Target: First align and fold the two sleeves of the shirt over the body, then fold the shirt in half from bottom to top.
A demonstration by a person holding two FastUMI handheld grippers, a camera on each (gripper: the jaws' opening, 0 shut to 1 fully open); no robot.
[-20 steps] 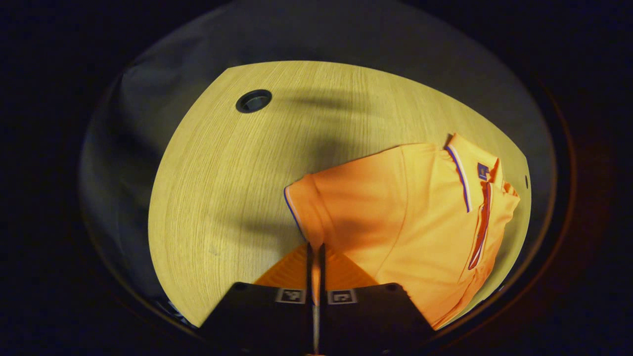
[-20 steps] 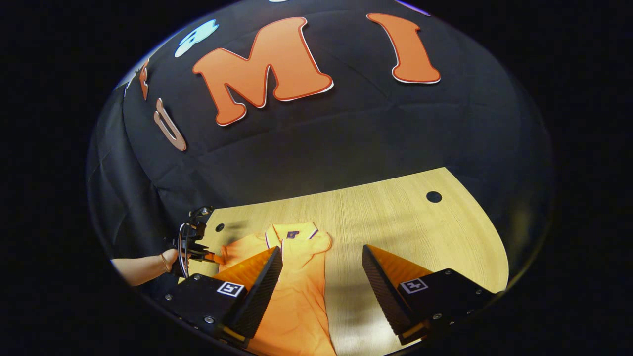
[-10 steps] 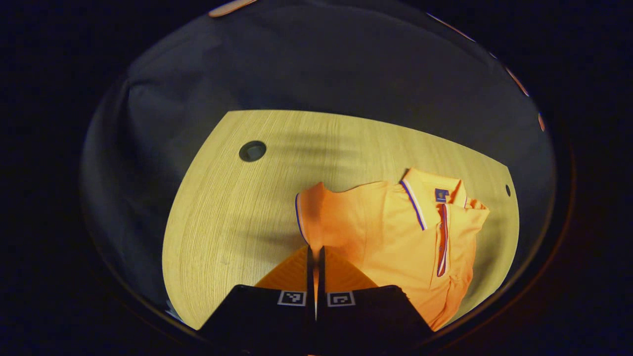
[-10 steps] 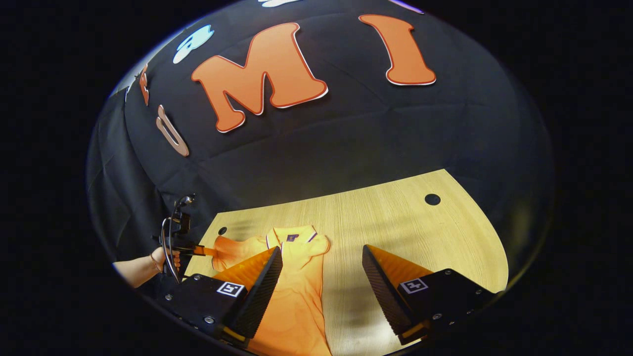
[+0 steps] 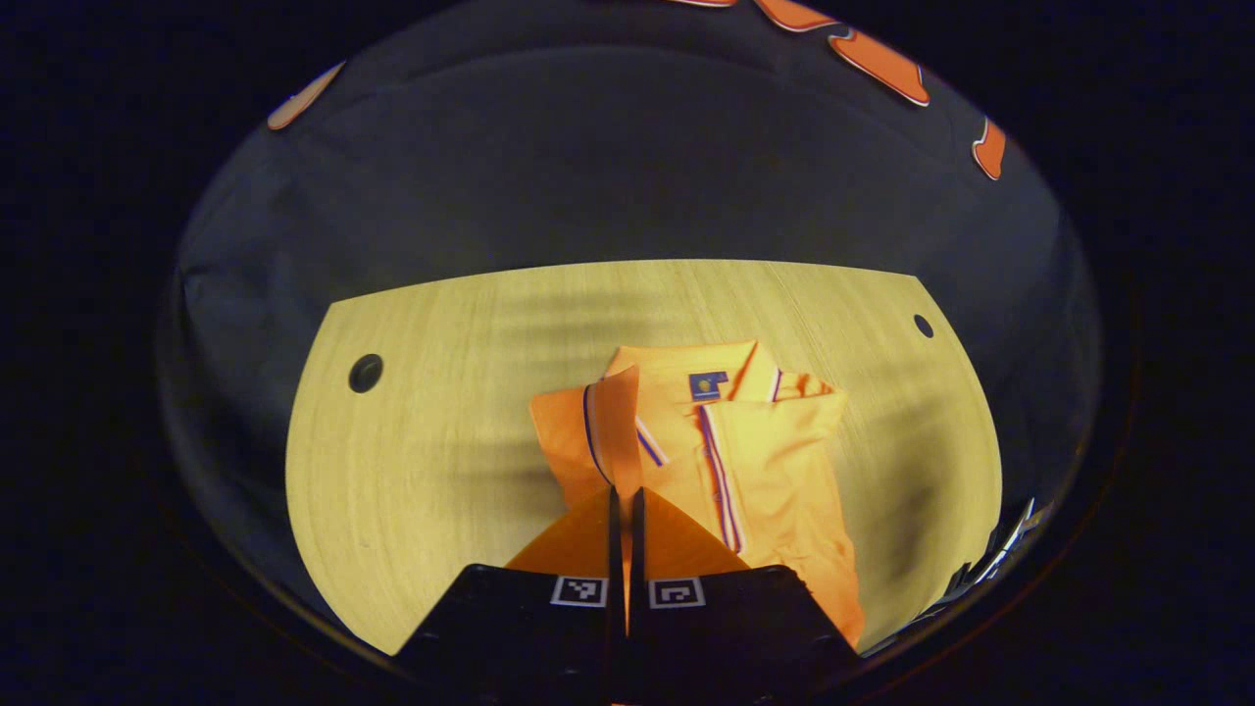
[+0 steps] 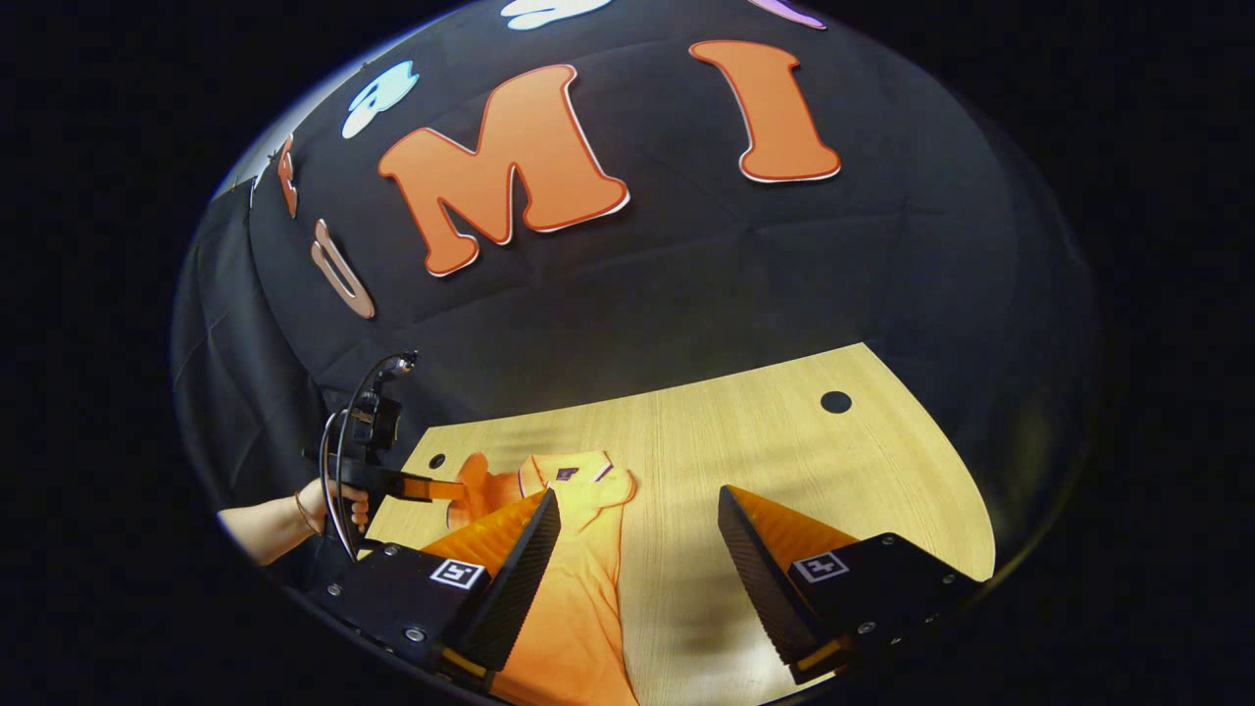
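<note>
The shirt (image 5: 745, 461) is laid on the table (image 5: 431, 461), collar toward the far edge. Its sleeve (image 5: 606, 431) is pinched by the left gripper (image 5: 626, 502) and held raised over the body. The right gripper (image 6: 637, 534) is held open above the shirt's right side.

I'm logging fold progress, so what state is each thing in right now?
Shirt: flat on the table, far sleeve already folded over the body.
Near sleeve: lifted, pinched at its cuff.
Left gripper: shut on the sleeve.
Right gripper: open, holding nothing, above the table.
</note>
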